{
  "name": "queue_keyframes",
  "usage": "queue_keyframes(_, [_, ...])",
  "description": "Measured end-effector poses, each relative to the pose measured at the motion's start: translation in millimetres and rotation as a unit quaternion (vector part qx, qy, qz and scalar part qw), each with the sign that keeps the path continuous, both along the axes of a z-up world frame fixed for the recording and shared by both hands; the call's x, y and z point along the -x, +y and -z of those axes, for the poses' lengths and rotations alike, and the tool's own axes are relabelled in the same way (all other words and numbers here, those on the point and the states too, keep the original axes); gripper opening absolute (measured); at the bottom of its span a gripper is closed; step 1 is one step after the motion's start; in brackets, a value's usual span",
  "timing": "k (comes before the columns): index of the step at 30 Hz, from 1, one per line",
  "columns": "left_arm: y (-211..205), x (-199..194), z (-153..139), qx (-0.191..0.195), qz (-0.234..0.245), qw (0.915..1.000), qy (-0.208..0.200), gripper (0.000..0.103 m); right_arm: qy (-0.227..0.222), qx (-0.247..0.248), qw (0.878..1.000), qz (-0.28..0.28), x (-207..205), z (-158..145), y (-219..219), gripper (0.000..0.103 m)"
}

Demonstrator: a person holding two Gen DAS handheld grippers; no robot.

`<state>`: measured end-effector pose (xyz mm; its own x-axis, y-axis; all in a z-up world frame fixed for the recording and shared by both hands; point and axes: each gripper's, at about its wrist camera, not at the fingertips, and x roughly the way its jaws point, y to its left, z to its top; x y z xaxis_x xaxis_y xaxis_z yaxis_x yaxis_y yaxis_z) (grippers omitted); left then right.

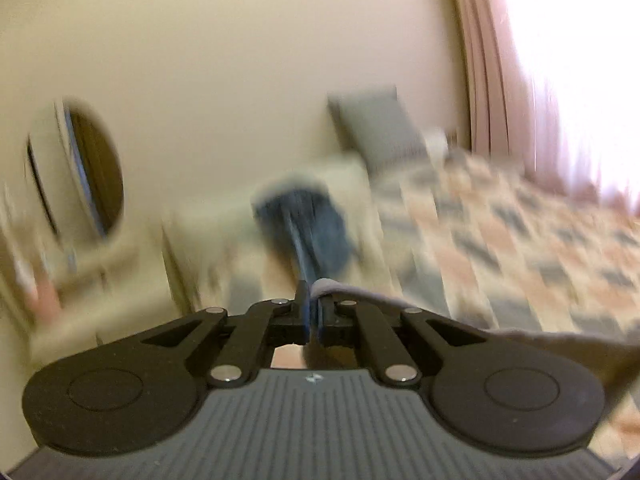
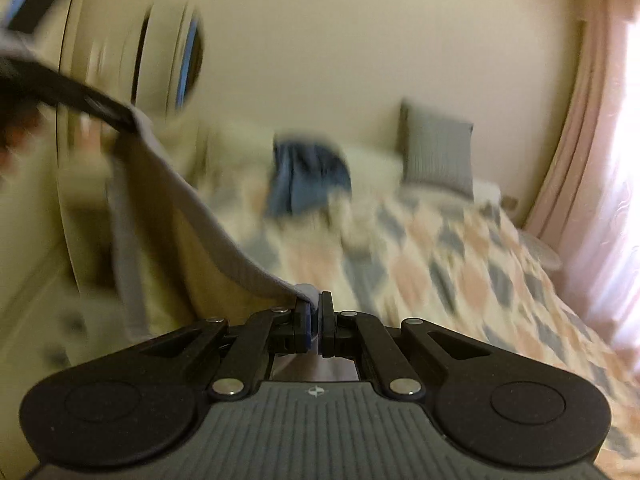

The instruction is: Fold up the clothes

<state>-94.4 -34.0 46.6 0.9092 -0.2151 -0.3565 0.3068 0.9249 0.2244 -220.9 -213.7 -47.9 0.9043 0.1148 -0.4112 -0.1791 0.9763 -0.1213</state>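
**Item: grey garment [image 2: 188, 216].** Held in the air above the bed [image 2: 460, 256], stretched between both claws. In the right wrist view it runs as a taut band from the right claw [image 2: 315, 300] up and leftward to the left claw [image 2: 120, 120], with a narrower strip hanging down below it. Kind of garment cannot be told (both views are motion-blurred).

**Item: left claw [image 1: 314, 292].** Jaws closed, pinching an edge of the grey cloth, which trails off to the right of its own view.

**Item: right claw.** Jaws closed on a corner or hem of the same cloth.

**Item: blue garment [image 2: 308, 178].** Lies crumpled on the bed near the pillows, well apart from both claws.

**Item: bed.** Quilt in peach, grey and cream diamonds; grey cushion [image 2: 438, 156] at the wall; pink curtain [image 2: 592, 160] on the right.

**Step in hand (judged):** the cloth is spread between two grips, which fits either shaking it out to lay flat or carrying one edge over for a fold; the blur suggests quick movement.

**Next move calls for:** both pinches kept firm, the span kept taut and level, the cloth brought down onto bare quilt without bunching.
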Motion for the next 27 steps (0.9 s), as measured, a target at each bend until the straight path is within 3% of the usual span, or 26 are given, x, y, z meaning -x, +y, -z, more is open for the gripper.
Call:
queue_keyframes(3, [-26.8,-34.4,-83.3,-0.006,0.054,0.9956,-0.076,0.002,-0.047,-0.067,0.997,0.009,0.9,-67.6,-2.1,0.000])
queue_keyframes(5, [-51.3,-56.4,-135.3,-0.009,0.096,0.9879,-0.121,0.002,-0.062,-0.123,0.990,0.031,8.8,-97.6,-15.4,0.000])
queue_keyframes(6, [-80.4,-65.3,-150.6,-0.011,0.140,0.9820,-0.126,0.002,-0.064,-0.152,0.985,0.052,15.0,-106.3,-25.8,0.000])
queue_keyframes(7, [-105.2,-67.3,-150.9,-0.020,0.184,0.9758,-0.116,0.003,-0.064,-0.182,0.978,0.076,22.2,-112.4,-37.7,0.000])
queue_keyframes(8, [-118.4,-56.5,-130.5,-0.034,0.212,0.9718,-0.096,0.003,-0.060,-0.218,0.968,0.108,32.1,-113.2,-52.2,0.000])
queue_keyframes(10, [-144.6,-34.9,-89.7,-0.062,0.267,0.9600,-0.056,0.006,-0.049,-0.293,0.937,0.183,57.3,-105.5,-83.4,0.000])
queue_keyframes(12, [-170.9,-13.3,-48.8,-0.089,0.321,0.9428,-0.016,0.018,-0.036,-0.356,0.889,0.285,93.8,-81.7,-113.1,0.000])
queue_keyframes(13, [-184.0,-2.5,-28.4,-0.102,0.347,0.9322,0.004,0.031,-0.029,-0.378,0.861,0.338,114.3,-66.9,-125.6,0.000])
queue_keyframes(14, [-197.2,8.3,-8.0,-0.116,0.373,0.9204,0.024,0.037,-0.022,-0.399,0.829,0.392,138.3,-49.0,-136.7,0.001])
queue_keyframes(16, [-223.4,29.9,32.8,-0.142,0.422,0.8929,0.064,0.036,-0.008,-0.434,0.754,0.493,188.6,-11.0,-157.1,0.002])
queue_keyframes(19, [-262.8,62.3,94.1,-0.179,0.493,0.8426,0.124,0.039,0.057,-0.445,0.645,0.619,256.5,67.9,-172.1,0.002])
queue_keyframes(23, [-315.4,105.5,175.7,-0.226,0.576,0.7593,0.200,0.050,0.177,-0.479,0.485,0.710,336.3,188.1,-175.3,0.012])
queue_keyframes(24, [-316.5,109.4,198.2,-0.241,0.577,0.7495,0.217,0.050,0.198,-0.480,0.466,0.717,347.3,207.3,-172.3,0.018])
queue_keyframes(26, [-273.5,89.0,250.3,-0.286,0.508,0.7768,0.238,0.050,0.235,-0.475,0.443,0.723,363.5,238.5,-167.2,0.024])
queue_keyframes(27, [-250.6,73.4,275.0,-0.315,0.467,0.7898,0.242,0.049,0.248,-0.463,0.455,0.719,364.2,245.2,-167.0,0.027])
